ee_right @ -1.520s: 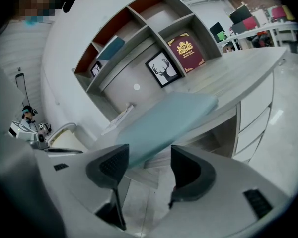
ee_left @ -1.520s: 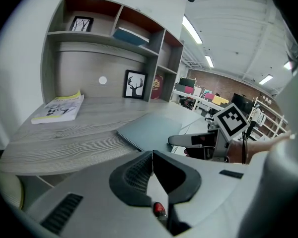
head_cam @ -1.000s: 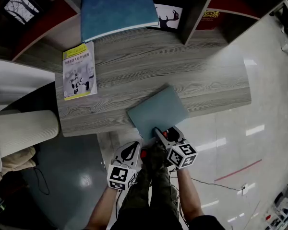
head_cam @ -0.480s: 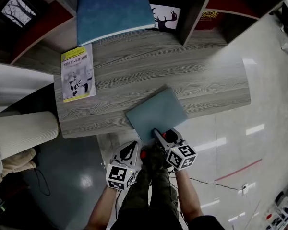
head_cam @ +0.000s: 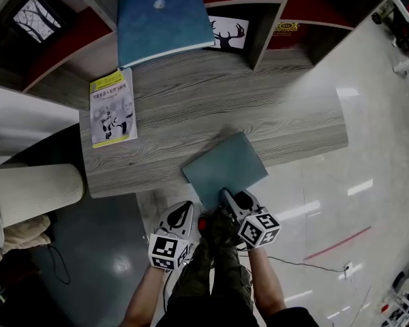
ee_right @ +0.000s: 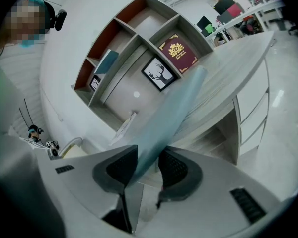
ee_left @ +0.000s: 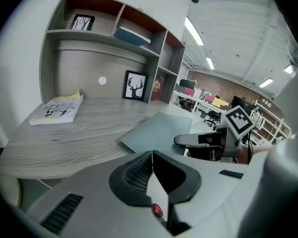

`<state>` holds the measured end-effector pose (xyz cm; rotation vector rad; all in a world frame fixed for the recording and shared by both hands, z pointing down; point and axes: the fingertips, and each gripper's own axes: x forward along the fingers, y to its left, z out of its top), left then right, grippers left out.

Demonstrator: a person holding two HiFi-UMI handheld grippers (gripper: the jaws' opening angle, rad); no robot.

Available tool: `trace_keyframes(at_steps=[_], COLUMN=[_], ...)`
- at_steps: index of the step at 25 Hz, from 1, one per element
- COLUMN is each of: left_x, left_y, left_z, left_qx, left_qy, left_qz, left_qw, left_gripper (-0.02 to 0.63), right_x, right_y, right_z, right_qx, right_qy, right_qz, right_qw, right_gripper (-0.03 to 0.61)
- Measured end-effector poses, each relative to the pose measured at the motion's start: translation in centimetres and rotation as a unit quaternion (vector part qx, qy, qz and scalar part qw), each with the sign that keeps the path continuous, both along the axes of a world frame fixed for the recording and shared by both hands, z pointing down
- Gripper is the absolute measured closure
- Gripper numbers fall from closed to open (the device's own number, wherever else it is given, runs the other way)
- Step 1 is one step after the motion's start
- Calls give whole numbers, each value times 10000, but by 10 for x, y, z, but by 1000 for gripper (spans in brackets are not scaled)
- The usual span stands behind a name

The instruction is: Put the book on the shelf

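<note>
While the left gripper [head_cam: 185, 211] hangs clenched and empty, the right gripper [head_cam: 225, 196], jaws just closing, pinches the flat teal book [head_cam: 225, 165] at the grey wooden table [head_cam: 191, 107]'s edge, still unshelved.

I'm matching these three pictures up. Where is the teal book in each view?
Head view: teal book just below centre, overhanging the table's near edge.
Left gripper view: teal book just right of centre, on the table.
Right gripper view: teal book seen edge-on, rising from bottom centre towards the upper right.
Shared landmark: the deer picture.
</note>
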<state>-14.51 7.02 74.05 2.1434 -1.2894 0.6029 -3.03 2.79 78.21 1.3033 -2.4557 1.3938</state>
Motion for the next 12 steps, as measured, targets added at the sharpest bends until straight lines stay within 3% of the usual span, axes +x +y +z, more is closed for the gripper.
trace_keyframes(at_steps=[8,12], left_x=[4,6], left_y=[-1,-5], left_z=[-31,-52], left_qx=[292,478], left_qy=[22,35], left_qz=[70,62], left_qw=[9995,9988], left_gripper=[601,601], right_x=[16,17], right_y=[-2,-4], right_z=[-30,-54], right_qx=[93,431], right_qy=[-228,-19], right_qz=[378,274], right_qw=[9990,9987], right_gripper=[497,506])
